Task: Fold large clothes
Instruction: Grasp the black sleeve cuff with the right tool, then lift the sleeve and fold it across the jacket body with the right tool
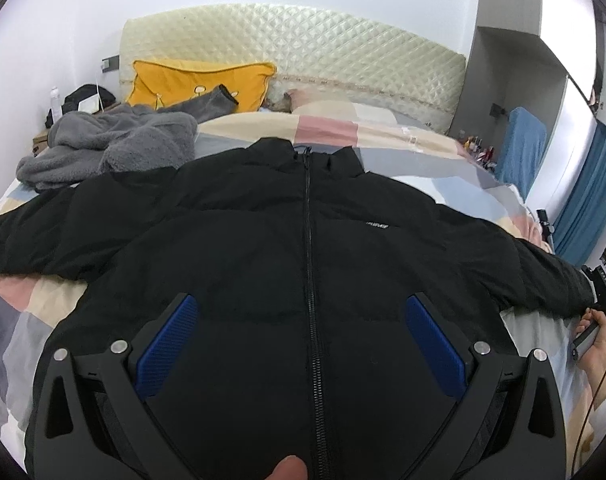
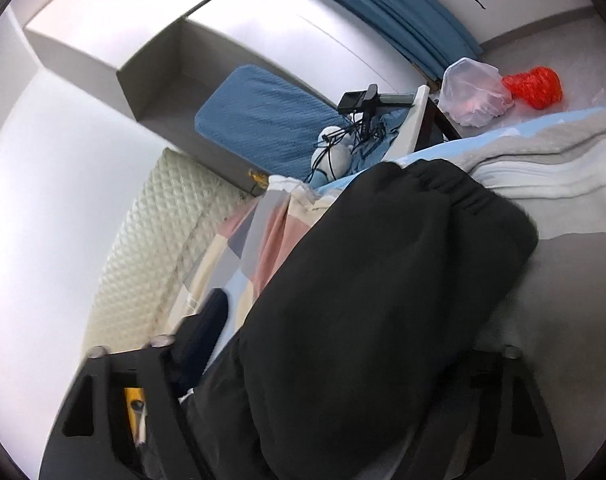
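Note:
A black zip-up puffer jacket (image 1: 263, 248) lies face up on the bed, both sleeves spread out sideways. My left gripper (image 1: 303, 312) is open above the jacket's lower front, its blue pads (image 1: 167, 344) either side of the zipper. My right gripper (image 1: 601, 296) shows at the far right, at the end of the jacket's right-hand sleeve. In the right wrist view the sleeve (image 2: 383, 280) fills the space between the fingers (image 2: 207, 328) of my right gripper (image 2: 343, 320); one finger is hidden under the fabric, and the grip looks closed on it.
The bed has a patchwork quilt (image 1: 335, 128) and a quilted headboard (image 1: 303, 48). A grey fleece garment (image 1: 115, 144) and a yellow pillow (image 1: 191, 84) lie at the back left. A blue-covered chair (image 2: 263, 120) with cables, a plastic bag (image 2: 475, 92) and a red object (image 2: 535, 86) stand beside the bed.

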The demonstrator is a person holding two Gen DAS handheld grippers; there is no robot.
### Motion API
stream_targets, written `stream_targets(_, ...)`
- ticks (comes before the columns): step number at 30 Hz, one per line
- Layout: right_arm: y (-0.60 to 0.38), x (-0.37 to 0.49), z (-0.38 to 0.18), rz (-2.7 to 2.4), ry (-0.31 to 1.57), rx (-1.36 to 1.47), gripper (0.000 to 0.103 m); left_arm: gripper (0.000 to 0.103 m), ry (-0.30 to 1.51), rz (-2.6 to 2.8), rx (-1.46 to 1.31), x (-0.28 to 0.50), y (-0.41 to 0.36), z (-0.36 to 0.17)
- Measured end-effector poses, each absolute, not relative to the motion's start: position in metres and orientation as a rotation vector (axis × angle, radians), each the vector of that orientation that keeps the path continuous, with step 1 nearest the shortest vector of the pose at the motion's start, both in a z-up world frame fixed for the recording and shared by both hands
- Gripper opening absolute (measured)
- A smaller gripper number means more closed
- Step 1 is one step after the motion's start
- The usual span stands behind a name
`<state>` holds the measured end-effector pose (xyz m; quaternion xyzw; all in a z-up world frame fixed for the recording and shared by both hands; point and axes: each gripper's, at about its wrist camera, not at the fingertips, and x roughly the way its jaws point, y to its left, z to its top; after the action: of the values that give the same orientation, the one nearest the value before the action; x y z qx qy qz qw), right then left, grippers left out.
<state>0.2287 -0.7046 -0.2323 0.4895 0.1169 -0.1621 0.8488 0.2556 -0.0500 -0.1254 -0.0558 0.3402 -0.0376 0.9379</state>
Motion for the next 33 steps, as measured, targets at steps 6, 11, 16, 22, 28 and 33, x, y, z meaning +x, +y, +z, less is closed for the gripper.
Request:
stream_targets(6,-0.703,0.236,-0.208,-0.391,0.305,0.964,0.009,0.103,0.714,-0.064,-0.069,0.259,-0.053,-0.13)
stream_targets(11,-0.71,0.234,-0.165,-0.366,0.318,0.915,0.006,0.103,0.667,-0.038,0.028,0.257,-0.055,-0.117)
stream_targets(16,-0.691,0.239,-0.097,-0.294,0.351,0.738,0.005,0.103,0.683,-0.026,0.032,0.256,-0.046,-0.111)
stream_targets(22,-0.65,0.246,-0.012,-0.231,0.351,0.6,0.005,0.103,0.64,-0.029,0.065,0.242,-0.037,-0.104)
stream_targets(28,-0.578,0.26,0.063,-0.205,0.341,0.428,0.005,0.103,0.627,-0.025,0.034,0.24,-0.015,-0.099)
stream_targets(33,-0.51,0.281,0.096,-0.152,0.323,0.391,0.005,0.103,0.6,0.054,0.074,0.239,-0.009,-0.1)
